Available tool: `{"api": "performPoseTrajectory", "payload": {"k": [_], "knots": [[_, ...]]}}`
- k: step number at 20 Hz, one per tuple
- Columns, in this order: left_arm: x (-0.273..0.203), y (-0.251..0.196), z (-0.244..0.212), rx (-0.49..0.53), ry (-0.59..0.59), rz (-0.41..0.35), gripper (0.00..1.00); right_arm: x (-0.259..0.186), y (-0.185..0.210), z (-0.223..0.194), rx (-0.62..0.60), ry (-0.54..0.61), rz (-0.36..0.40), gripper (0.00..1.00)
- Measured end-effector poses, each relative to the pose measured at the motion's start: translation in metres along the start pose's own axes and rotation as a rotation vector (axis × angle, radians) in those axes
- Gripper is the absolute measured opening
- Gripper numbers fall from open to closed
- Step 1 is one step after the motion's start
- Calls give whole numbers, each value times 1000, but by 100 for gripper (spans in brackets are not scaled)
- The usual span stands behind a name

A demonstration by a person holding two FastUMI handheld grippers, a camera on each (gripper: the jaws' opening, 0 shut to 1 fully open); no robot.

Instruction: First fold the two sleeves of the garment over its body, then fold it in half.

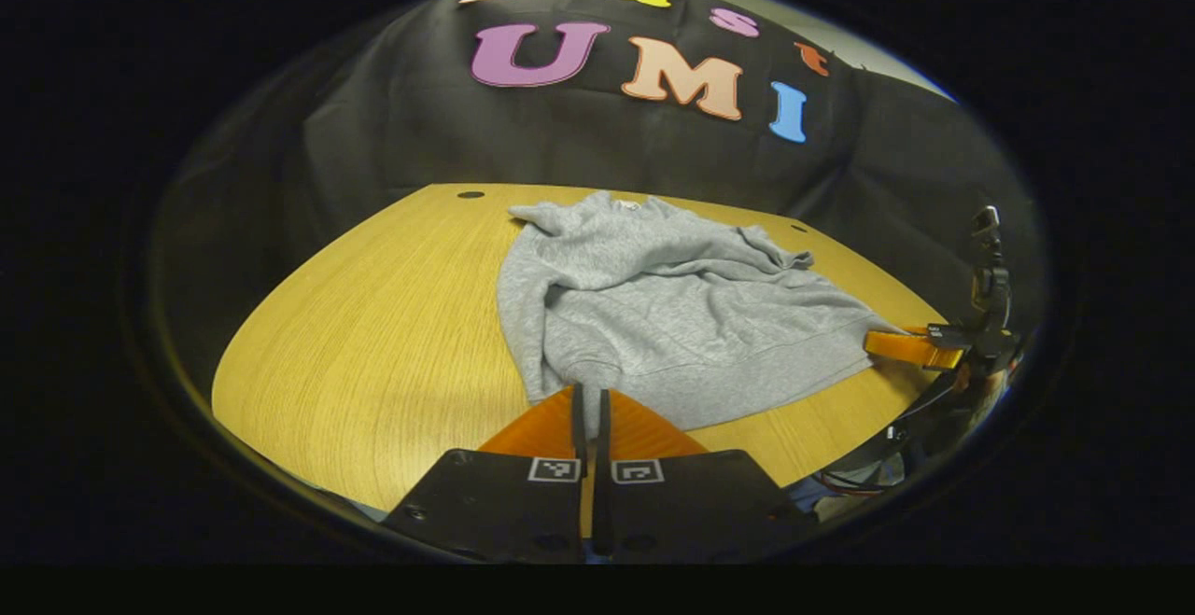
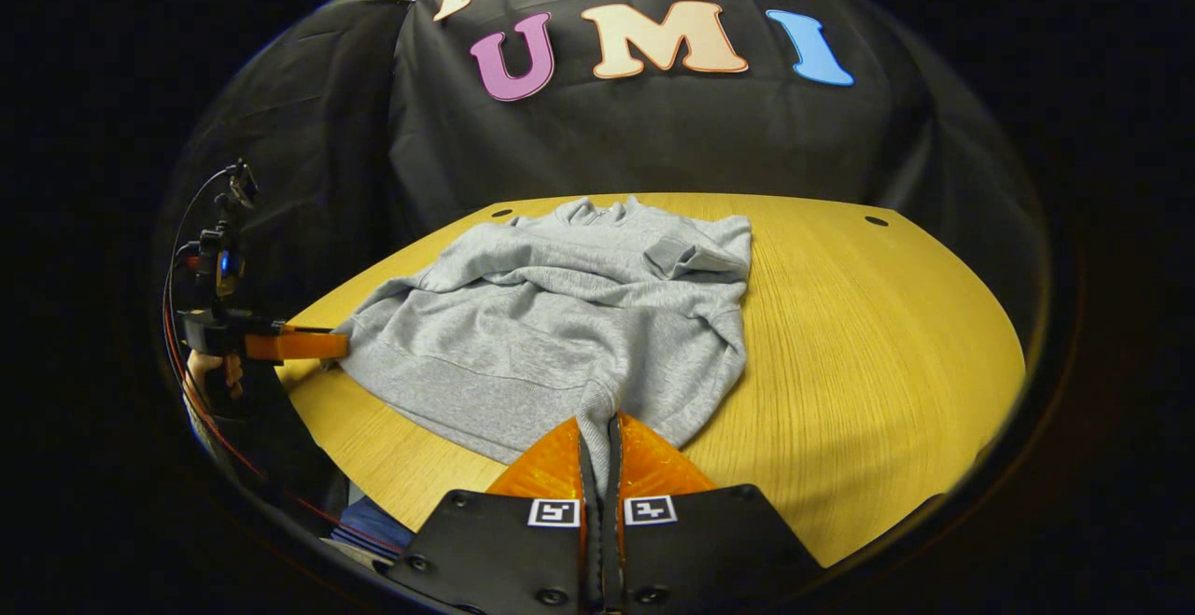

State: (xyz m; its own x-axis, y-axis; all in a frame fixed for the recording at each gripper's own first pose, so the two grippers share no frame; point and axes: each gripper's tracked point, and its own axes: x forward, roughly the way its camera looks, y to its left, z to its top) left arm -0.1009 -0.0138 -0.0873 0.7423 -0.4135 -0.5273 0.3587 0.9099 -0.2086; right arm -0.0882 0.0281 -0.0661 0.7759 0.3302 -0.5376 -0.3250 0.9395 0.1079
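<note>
Left gripper view: I see my left gripper pinching the sweatshirt hem; right gripper likewise, table beneath.

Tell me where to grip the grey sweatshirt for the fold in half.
Grip the grey fleece sweatshirt by its ribbed bottom hem, at the two near corners, coming from the near table edge. Both sleeves already lie over the body, and each hand-held gripper sits at that hem: left, right.
</note>
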Motion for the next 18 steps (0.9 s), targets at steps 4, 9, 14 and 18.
{"api": "performPoseTrajectory", "payload": {"k": [4,9,14,18], "knots": [[-8,-9,33,-41,-69,-41,0,-6,0,33,-6,-45,4,3],[-9,-11,101,-121,-218,-72,0,3,-4,85,2,-121,-2,3],[11,-12,152,-173,-299,-93,0,25,-9,123,-26,-127,-4,3],[40,-2,181,-184,-311,-86,0,51,-23,136,38,-56,36,3]]}}
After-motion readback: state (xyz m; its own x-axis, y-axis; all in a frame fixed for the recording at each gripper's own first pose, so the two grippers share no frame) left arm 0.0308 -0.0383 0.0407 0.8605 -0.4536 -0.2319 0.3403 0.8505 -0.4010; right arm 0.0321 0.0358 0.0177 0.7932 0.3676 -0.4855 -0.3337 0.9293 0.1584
